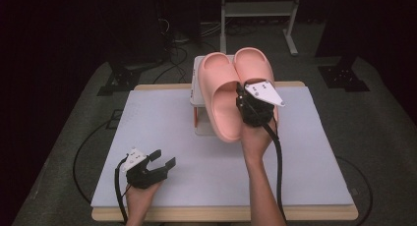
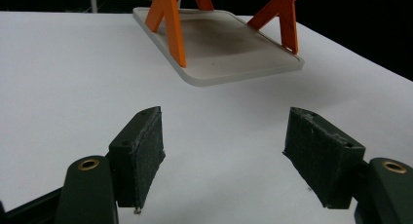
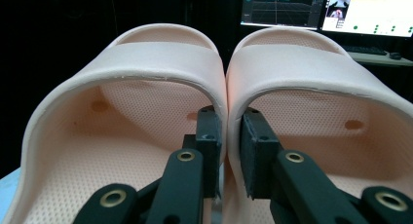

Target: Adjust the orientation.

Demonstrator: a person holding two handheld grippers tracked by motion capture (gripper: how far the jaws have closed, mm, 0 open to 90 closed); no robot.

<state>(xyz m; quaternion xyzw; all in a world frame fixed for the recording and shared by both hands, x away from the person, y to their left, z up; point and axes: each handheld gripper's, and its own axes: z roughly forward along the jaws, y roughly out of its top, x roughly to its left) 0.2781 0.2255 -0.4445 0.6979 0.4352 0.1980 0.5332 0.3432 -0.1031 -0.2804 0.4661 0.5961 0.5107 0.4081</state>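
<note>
Two pale pink slippers (image 3: 160,87), side by side, inner walls pinched by right claw (image 3: 229,151).

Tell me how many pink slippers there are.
2. The left slipper and the right slipper sit side by side over the rack, their inner walls pinched together by the right gripper.
</note>
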